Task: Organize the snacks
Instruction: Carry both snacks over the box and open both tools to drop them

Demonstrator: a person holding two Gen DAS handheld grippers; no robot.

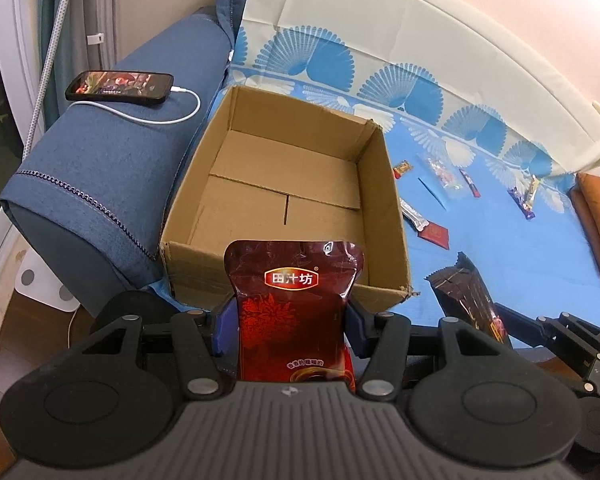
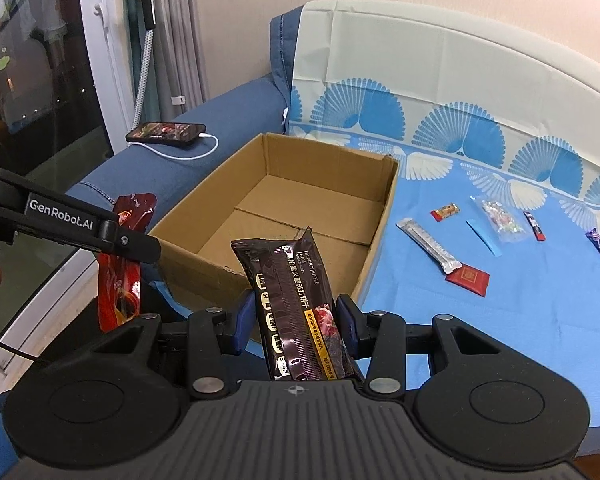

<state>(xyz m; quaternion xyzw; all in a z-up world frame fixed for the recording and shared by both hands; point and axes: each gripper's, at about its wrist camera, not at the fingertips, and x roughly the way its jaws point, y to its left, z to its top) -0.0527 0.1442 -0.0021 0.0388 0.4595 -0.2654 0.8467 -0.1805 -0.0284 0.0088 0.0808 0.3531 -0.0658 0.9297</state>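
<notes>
Cardboard is the landmark: an open brown cardboard box (image 1: 292, 184) sits on a blue sheet with a fan pattern (image 2: 520, 300) spread over a sofa seat, its flaps folded flat across the bottom and nothing inside it.

Just in front of the box's near wall, the left tool (image 1: 290, 330) pinches a dark red stand-up pouch (image 1: 296, 304) between its blue pads, one pad pressed on each side; the pouch stands upright, its top rising over the near wall in the left wrist view. From the right wrist view, the same pouch hangs to the left of the box's near corner.

The right tool (image 2: 296, 328) grips a dark brown cracker pack (image 2: 296, 300) printed "BLACK TRUFFLE", pads closed on both long sides; the pack leans slightly left, its top end showing against the box's near wall.

To the right of the box, loose snacks lie on the sheet: a silver stick pack (image 2: 428, 246) nearest the box, a flat red packet (image 2: 468, 278) touching its lower end, a small red and yellow candy (image 2: 446, 211), a clear bag of candies (image 2: 500, 220), a blue strip (image 2: 484, 238), and further wrapped sweets well away.

Left of the box, on the blue sofa arm (image 1: 108, 176), a smartphone (image 1: 120, 86) lies with a white cable (image 1: 160, 118) plugged in.
</notes>
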